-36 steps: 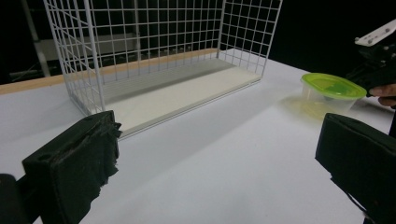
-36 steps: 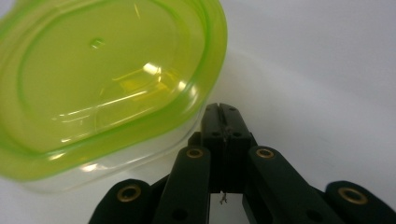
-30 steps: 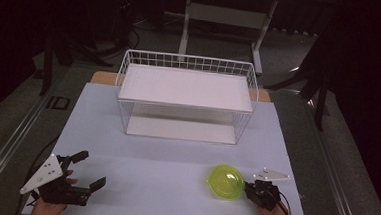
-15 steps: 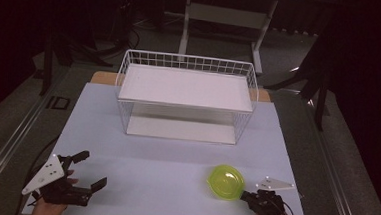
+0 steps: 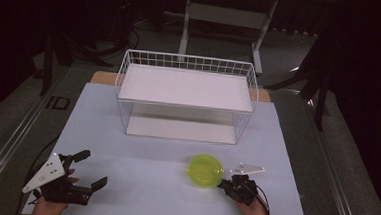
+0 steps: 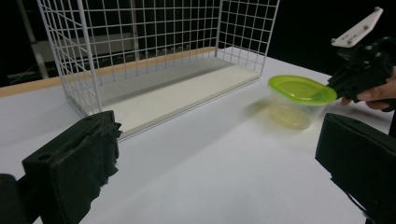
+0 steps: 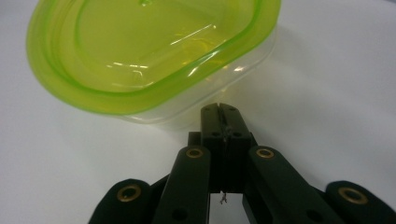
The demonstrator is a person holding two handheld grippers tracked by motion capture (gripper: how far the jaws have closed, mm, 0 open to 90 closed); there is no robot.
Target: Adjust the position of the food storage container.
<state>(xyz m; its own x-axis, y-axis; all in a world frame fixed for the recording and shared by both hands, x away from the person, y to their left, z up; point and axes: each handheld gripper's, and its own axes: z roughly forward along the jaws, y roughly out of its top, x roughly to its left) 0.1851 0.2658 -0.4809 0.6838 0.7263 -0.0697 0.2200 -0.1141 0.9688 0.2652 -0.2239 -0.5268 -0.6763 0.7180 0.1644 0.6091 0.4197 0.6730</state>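
Two grippers: left [image 5: 90, 169] released, right [image 5: 222, 185] clenched against container [image 5: 206, 169], wire basket [image 5: 186, 98] behind.

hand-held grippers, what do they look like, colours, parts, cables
Both are black. The left hand-held gripper has thick, rough foam-like pads and a pale grey three-cornered plate on top. The right hand-held gripper carries a similar plate, has brass-coloured pivots, and trails a black cable.

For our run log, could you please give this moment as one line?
left claw: open, idle | right claw: shut, touching round clear plastic container with green lid | white wire rack: empty
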